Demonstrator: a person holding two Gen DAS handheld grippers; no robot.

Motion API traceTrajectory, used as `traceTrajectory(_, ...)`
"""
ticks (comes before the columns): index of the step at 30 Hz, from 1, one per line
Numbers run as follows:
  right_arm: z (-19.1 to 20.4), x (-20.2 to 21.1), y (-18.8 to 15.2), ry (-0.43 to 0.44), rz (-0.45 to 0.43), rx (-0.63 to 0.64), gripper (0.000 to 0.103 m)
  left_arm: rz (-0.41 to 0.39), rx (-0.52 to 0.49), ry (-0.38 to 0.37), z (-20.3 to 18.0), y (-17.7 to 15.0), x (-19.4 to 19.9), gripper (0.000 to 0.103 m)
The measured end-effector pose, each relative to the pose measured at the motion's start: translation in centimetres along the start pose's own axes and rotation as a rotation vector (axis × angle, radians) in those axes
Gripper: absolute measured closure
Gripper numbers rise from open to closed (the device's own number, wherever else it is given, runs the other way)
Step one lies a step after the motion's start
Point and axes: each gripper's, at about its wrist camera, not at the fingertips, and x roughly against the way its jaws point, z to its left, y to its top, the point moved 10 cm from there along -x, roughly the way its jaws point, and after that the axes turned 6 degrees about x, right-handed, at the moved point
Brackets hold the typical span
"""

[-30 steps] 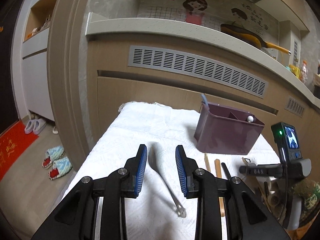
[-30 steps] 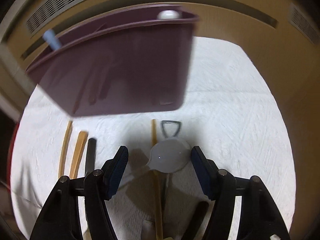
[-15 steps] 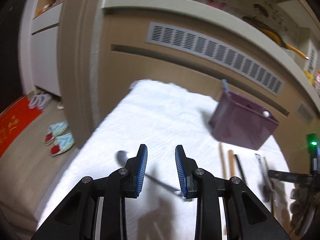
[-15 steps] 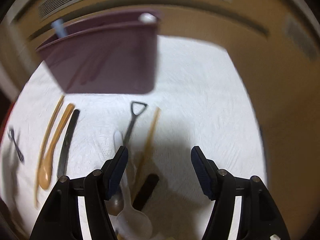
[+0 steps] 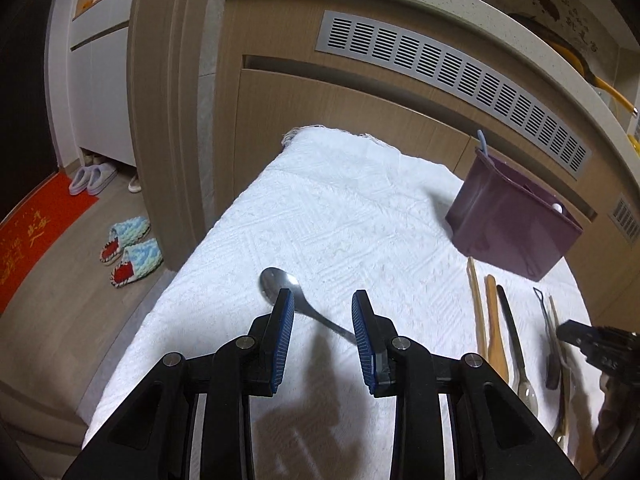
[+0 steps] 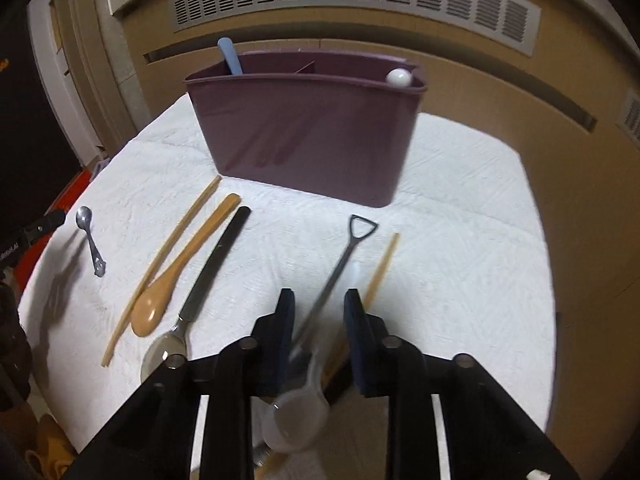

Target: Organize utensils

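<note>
A white textured cloth [image 6: 460, 208] covers the table under both grippers. Ahead of the right gripper [image 6: 318, 304] stands the purple utensil holder [image 6: 308, 132], divided inside, with a blue handle [image 6: 230, 56] at its left end and a white knob [image 6: 399, 77] at its right. To that gripper's left lie a black-handled spoon [image 6: 212, 272], a tan wooden spoon [image 6: 180, 268] and a wooden chopstick [image 6: 160, 268], side by side. The right gripper's jaws have just been closing and now stand narrow; between them lie a translucent plastic spoon [image 6: 308, 396] and a shovel-handled metal utensil [image 6: 340, 264], though whether the pads press on either cannot be told. A second chopstick [image 6: 382, 268] lies just right of them. The left gripper [image 5: 323, 312] hangs narrowly parted over a small metal spoon [image 5: 280, 284], whose handle crosses the gap untouched.
</note>
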Motion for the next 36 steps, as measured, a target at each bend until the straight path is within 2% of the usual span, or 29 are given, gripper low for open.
traceTrajectory(6,-1.4,-2.6,-0.3,-0.026,0.031,-0.048,0.084,0.026,0.015,0.025,1.0,-0.5,-0.5,0.066)
traceTrajectory(11,-2.4,-3.2,1.6,-0.065,0.017,-0.027,0.084,0.044,0.002,0.013,0.3,-0.9,-0.9,0.066)
traceTrajectory(15,-2.7,-5.2,2.1,-0.081,0.085,-0.036,0.083,0.051,-0.008,0.009,0.1,-1.0,-0.9,0.064)
traceTrajectory(16,-2.6,-5.3,2.2,-0.085,0.086,-0.034,0.084,0.052,-0.006,0.010,0.2,-1.0,-1.0,0.063)
traceTrajectory(17,-2.4,-5.3,2.3,-0.083,0.084,-0.032,0.092,0.053,0.000,0.013,0.4,-1.0,-1.0,0.063)
traceTrajectory(20,-1.6,-4.1,2.3,-0.020,0.044,-0.035,0.096,0.057,0.029,0.029,1.2,-0.7,-0.9,0.061)
traceTrajectory(23,-1.4,-1.7,2.4,-0.005,-0.019,-0.024,0.098,0.072,0.078,0.035,2.1,-0.6,-1.0,0.058)
traceTrajectory(26,-1.0,0.3,2.7,0.011,-0.069,-0.026,0.099,0.117,0.137,0.021,2.3,-0.6,-1.9,0.057)
traceTrajectory(30,-0.5,2.6,3.1,0.011,-0.145,-0.002,0.099,0.187,0.210,0.053,2.9,-0.9,-4.0,0.056)
traceTrajectory(33,-0.1,3.7,3.0,0.039,-0.171,0.009,0.099,0.174,0.202,0.111,2.9,0.1,-5.1,0.056)
traceTrajectory(36,-0.1,3.7,2.9,0.045,-0.181,0.021,0.099,0.167,0.151,0.180,2.5,1.0,-6.5,0.055)
